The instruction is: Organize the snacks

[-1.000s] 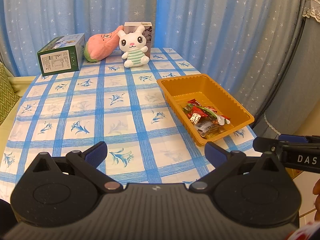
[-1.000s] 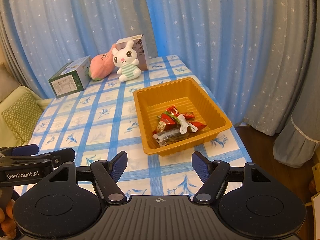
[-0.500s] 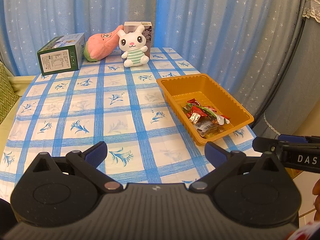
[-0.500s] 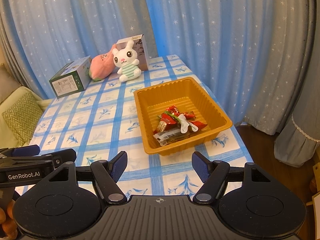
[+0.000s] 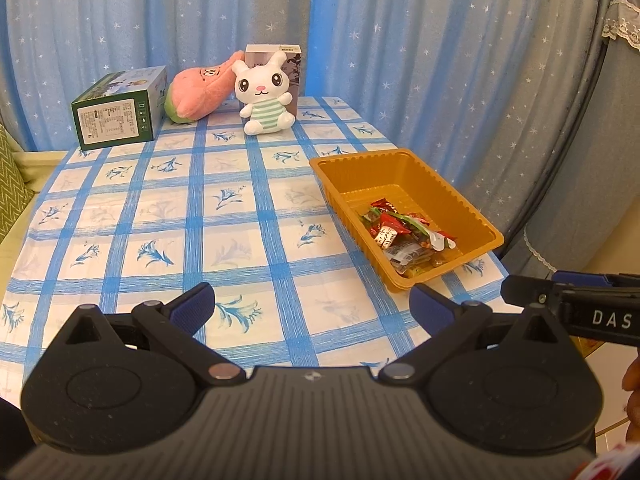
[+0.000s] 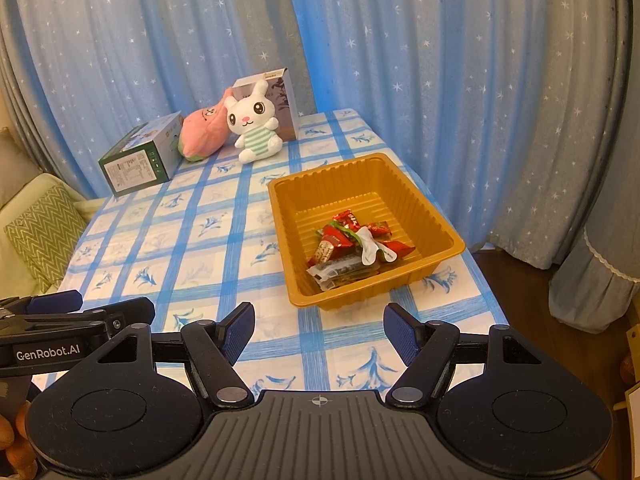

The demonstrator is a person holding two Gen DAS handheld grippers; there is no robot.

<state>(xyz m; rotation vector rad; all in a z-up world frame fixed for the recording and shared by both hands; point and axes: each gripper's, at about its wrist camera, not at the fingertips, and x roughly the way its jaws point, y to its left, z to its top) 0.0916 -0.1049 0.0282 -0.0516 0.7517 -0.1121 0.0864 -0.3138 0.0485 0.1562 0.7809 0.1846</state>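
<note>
Holding both tools low over the near edge of the table [image 6: 200, 240], you have the left gripper [image 5: 312, 312] spread wide with nothing between its blue pads, and the right gripper [image 6: 319, 332] likewise released, its fingers apart over bare checked cloth. Your snacks [image 6: 348, 244] lie heaped in the near part of the orange tray [image 6: 404, 184], which sits on the table's right side, just ahead of the right gripper and ahead and to the right of the left one; red, white and clear wrappers show in the pile, and the far half of the tray floor is bare. At the far end of the table you can see a green box [image 5: 118, 114] lying on its side, a pink plush [image 5: 200, 94] beside it, and a white rabbit toy [image 5: 266, 98] propped against an upright carton [image 5: 294, 64]. Blue starred curtains [image 6: 440, 60] hang behind everything.
</note>
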